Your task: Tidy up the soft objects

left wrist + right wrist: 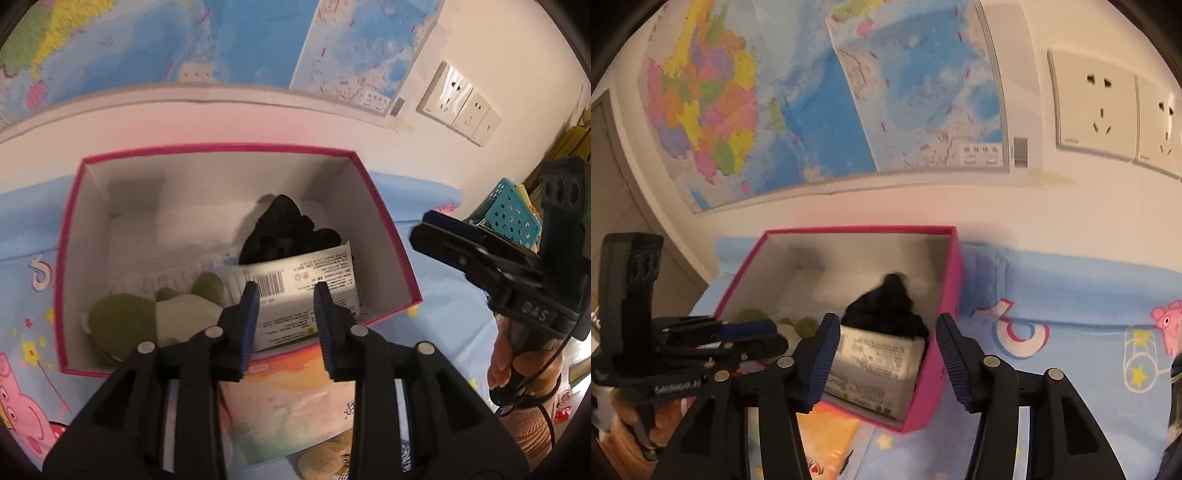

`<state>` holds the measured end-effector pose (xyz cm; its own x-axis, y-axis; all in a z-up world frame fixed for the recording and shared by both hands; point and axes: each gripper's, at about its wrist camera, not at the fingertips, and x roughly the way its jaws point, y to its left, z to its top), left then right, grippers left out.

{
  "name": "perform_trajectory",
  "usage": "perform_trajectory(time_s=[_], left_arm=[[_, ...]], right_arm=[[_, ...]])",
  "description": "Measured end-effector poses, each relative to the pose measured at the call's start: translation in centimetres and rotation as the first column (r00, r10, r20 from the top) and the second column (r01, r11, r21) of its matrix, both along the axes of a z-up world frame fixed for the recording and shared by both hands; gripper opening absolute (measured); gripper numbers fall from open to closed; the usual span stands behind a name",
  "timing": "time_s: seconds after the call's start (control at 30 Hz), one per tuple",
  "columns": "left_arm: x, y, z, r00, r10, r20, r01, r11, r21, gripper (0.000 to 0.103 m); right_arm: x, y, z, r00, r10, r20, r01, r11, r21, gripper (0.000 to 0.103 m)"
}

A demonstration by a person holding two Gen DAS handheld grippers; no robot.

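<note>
I see the pink-rimmed box point(388, 236) in the centre of the left wrist view, open at the top, resting on a blue cartoon-print sheet point(26, 229). Inside it lie three soft items:

1. A green and white plush point(147, 314) in the lower left corner of the box.
2. A white packet point(306, 288) with a barcode and printed text, lower centre, leaning against the near wall.
3. A black cloth point(288, 229), bunched, just behind the packet and touching it.

My left gripper point(286, 321) sits at the bottom centre of that view, above the near rim of the box. Its blue pads point(248, 325) stand a little apart, and nothing is between them; the packet lies beyond them, seen through the gap.

My right gripper point(888, 363) fills the lower centre of the right wrist view. Its jaws are spread wide and grip nothing. The packet and the right wall of the box appear beyond the gap. In the left wrist view the same gripper shows at the right edge, beside the box, with a hand point(517, 369) on its handle.

A map point(820, 96) hangs on the wall at the top of both views. Wall sockets point(1093, 103) sit at the upper right. A teal perforated basket point(511, 210) shows at the right edge of the left wrist view.
</note>
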<state>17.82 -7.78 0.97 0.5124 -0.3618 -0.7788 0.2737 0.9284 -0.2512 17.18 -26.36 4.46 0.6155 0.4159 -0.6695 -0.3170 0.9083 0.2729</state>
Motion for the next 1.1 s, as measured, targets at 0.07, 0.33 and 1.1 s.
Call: perform_trajectory(time_s=[0.07, 0.33, 1.1], left_arm=[[-0.9, 0.1, 0.5, 0.999, -0.023, 0.035, 0.023, 1.0, 0.005, 0.032], [-6.6, 0.9, 2.0, 0.978, -0.104, 0.179, 0.109, 0.994, -0.02, 0.048], [-15.4, 4.1, -5.7, 0.991, -0.116, 0.061, 0.123, 0.986, -0.111, 0.056]], right_arm=[[-1.0, 0.2, 0.4, 1.0, 0.021, 0.018, -0.02, 1.0, -0.014, 0.056], [-7.3, 0.4, 1.2, 0.987, 0.135, 0.082, -0.139, 0.99, 0.038, 0.066], [-15.3, 0.1, -10.3, 0.974, 0.144, -0.176, -0.112, 0.977, 0.18, 0.072]])
